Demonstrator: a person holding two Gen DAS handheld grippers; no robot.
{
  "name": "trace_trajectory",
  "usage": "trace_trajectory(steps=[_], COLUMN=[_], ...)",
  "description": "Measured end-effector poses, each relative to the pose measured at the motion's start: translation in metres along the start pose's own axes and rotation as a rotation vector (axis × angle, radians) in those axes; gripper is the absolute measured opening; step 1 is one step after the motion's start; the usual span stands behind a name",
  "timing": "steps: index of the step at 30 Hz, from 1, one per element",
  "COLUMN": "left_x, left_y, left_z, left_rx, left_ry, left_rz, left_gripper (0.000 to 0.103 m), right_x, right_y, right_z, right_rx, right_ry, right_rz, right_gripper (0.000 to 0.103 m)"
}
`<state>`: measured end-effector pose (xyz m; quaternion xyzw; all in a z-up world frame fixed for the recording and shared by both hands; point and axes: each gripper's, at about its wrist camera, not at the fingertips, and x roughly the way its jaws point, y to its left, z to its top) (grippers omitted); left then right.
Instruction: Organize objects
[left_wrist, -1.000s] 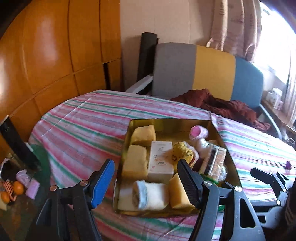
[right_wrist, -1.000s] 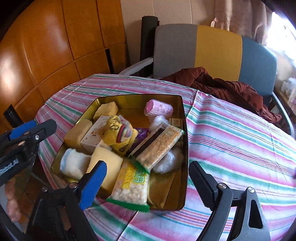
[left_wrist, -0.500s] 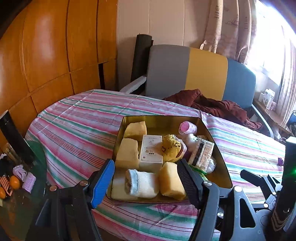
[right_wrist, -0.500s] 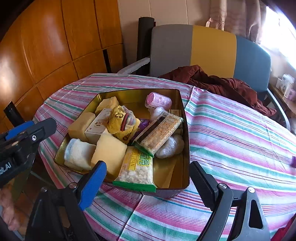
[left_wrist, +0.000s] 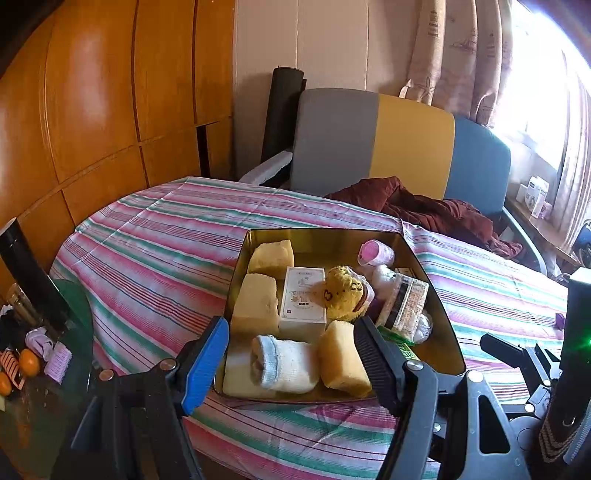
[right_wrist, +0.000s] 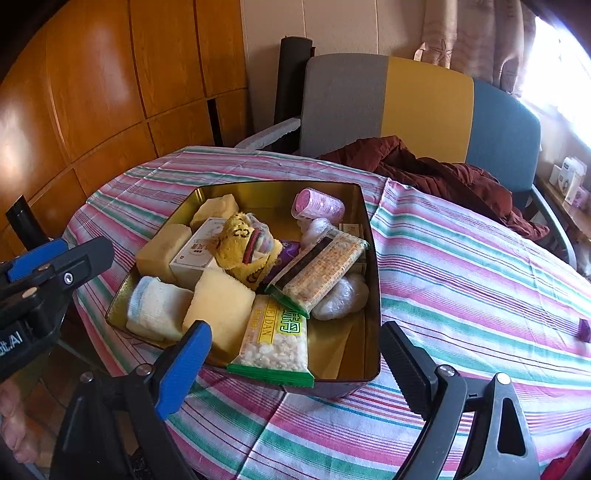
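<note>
A golden tin (left_wrist: 325, 230) stands on the striped tablecloth (left_wrist: 155, 236). It holds yellow sponge cakes (left_wrist: 258, 302), a white box (left_wrist: 303, 299), a rolled white sock (left_wrist: 284, 362), a yellow plush (left_wrist: 341, 293), a pink roll (left_wrist: 373, 254) and snack packets (left_wrist: 404, 308). My left gripper (left_wrist: 291, 354) hovers open at the tin's near edge, nothing between its fingers. In the right wrist view, the tin (right_wrist: 371, 295) lies ahead of my open, empty right gripper (right_wrist: 295, 363). A green-edged packet (right_wrist: 275, 339) leans on the near rim. The left gripper (right_wrist: 55, 258) shows at the left.
A grey, yellow and blue chair (right_wrist: 424, 107) with a dark red garment (right_wrist: 443, 173) stands behind the table. A small purple thing (right_wrist: 583, 328) lies on the cloth at the right. Oranges (left_wrist: 29, 362) and small items sit on a low glass table at the left.
Both views have shifted slightly, so the tin sits a little higher and farther in the pictures. The tin's contents have not moved. Both grippers stay open.
</note>
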<state>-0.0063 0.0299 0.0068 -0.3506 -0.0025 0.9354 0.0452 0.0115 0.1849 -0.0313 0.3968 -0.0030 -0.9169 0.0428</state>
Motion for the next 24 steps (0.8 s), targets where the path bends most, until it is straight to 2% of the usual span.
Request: trace_trajectory(steps=[24], left_x=[0.0061], left_y=[0.0079], left_z=[-0.0026], left_rx=[-0.006], left_ry=[0.005], left_rz=[0.015], left_gripper=[0.069], right_x=[0.0053], right_y=[0.004], right_z=[-0.0006], right_rx=[-0.015], right_ry=[0.004], right_rz=[-0.002], right_gripper=[0.093])
